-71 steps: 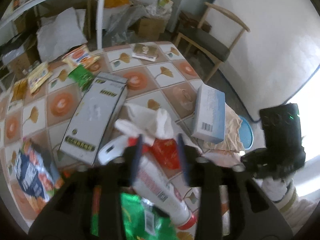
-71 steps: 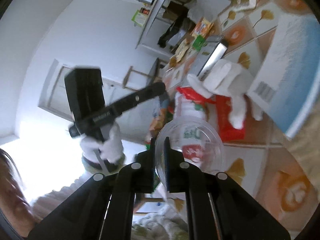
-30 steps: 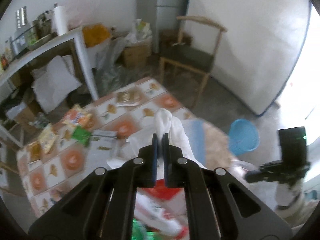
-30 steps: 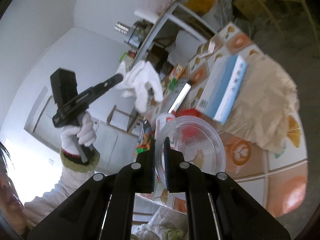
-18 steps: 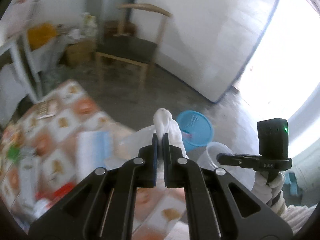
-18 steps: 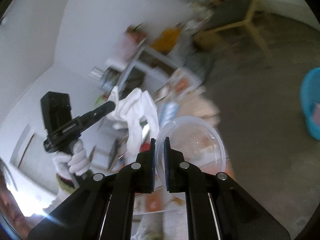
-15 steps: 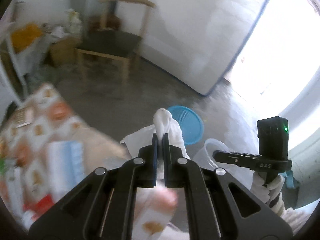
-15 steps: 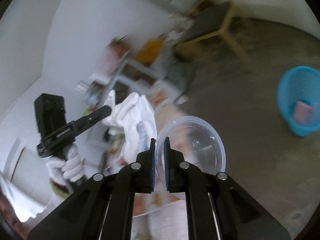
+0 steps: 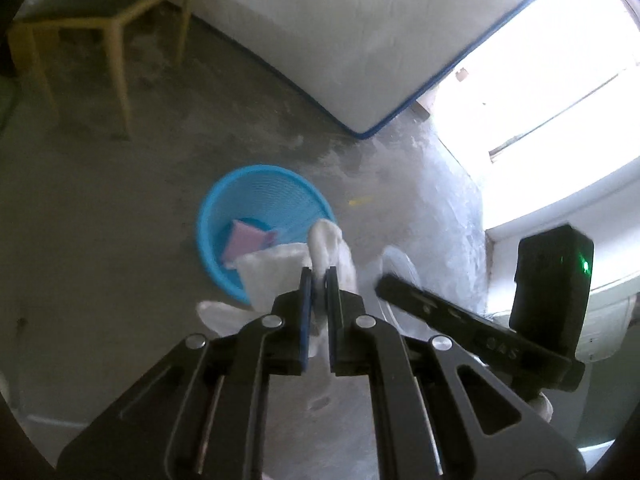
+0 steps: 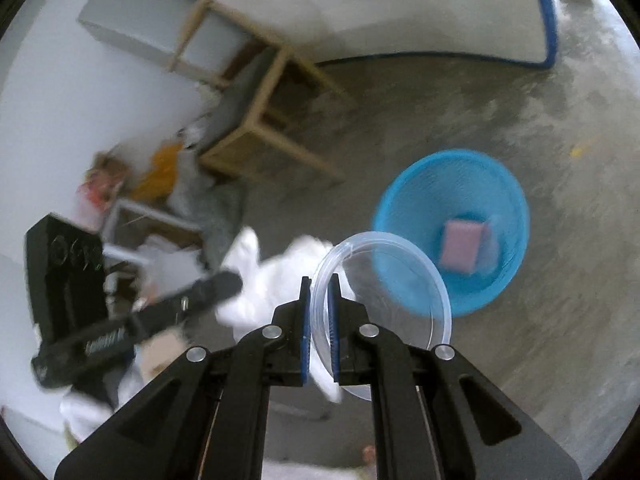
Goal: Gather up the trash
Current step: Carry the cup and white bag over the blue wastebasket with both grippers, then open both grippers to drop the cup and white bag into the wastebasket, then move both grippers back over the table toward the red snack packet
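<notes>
From your left wrist, the left gripper (image 9: 319, 276) has a crumpled white tissue (image 9: 328, 246) between its pads, and the jaws are opening, so the grip is letting go. The tissue is light, soft and limp; it will flutter and drift rather than drop straight, so a pinch through the thick bunched middle suits it best. The blue basket (image 9: 264, 196) sits on the floor at about 11 o'clock from the fingertips, with a pink packet (image 9: 246, 240) already inside. Bare concrete lies all around the basket, the chair (image 9: 108, 8) stands well apart at 10 o'clock, and your right gripper's bar crosses low at 4 o'clock, near the tissue.

From your right wrist, the right gripper (image 10: 319, 292) is clamped on the rim of a clear plastic lid (image 10: 384, 280), held on edge. The lid looks light, thin, springy and slick, so it may slip or flex; the rim is the only sensible hold. The basket (image 10: 504, 184) lies at 1 o'clock, partly behind the lid. The floor around the basket is open; the left gripper (image 10: 230, 284) and its tissue (image 10: 272, 280) hang close at 9 o'clock.
</notes>
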Action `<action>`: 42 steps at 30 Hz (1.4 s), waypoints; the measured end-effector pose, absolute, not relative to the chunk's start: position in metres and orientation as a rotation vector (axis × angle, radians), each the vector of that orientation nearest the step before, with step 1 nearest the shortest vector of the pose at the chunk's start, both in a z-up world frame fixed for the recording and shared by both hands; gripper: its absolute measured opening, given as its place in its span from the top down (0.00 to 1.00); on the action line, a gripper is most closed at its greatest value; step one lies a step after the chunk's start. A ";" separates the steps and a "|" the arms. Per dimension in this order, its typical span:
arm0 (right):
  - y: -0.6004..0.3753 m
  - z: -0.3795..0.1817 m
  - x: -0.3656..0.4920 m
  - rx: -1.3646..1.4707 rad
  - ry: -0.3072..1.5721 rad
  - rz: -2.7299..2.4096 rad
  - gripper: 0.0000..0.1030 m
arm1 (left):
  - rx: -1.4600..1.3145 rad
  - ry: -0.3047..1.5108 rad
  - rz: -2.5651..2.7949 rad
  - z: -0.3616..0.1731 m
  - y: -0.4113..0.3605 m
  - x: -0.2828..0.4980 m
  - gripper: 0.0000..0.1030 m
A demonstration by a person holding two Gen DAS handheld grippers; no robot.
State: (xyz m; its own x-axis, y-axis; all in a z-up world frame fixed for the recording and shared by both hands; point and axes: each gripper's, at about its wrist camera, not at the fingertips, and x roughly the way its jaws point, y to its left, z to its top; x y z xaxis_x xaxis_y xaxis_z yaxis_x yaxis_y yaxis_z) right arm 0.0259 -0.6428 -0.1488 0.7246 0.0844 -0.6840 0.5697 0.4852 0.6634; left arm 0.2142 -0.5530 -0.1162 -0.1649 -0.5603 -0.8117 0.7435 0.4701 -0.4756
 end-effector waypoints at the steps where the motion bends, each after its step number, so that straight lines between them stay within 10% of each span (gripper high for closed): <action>1: -0.657 -0.160 0.034 1.034 0.742 -0.342 0.87 | 0.179 1.331 -1.163 -0.128 -0.564 0.217 0.74; 2: -0.665 -0.170 0.039 1.040 0.755 -0.351 0.72 | 0.174 1.362 -1.134 -0.141 -0.572 0.221 0.50; 4: -0.680 -0.191 0.052 1.038 0.804 -0.410 0.54 | 0.162 1.362 -1.068 -0.153 -0.578 0.225 0.44; 22: -0.684 -0.227 0.039 1.003 0.854 -0.528 0.54 | 0.224 1.074 -1.178 -0.062 -0.488 0.194 0.41; 35: -0.562 -0.140 0.000 0.869 0.795 -0.275 0.48 | 0.307 0.869 -0.783 0.059 -0.213 0.230 0.32; 42: -0.466 -0.113 0.009 0.841 0.819 -0.058 0.46 | 0.224 1.054 -0.516 0.041 -0.088 0.262 0.32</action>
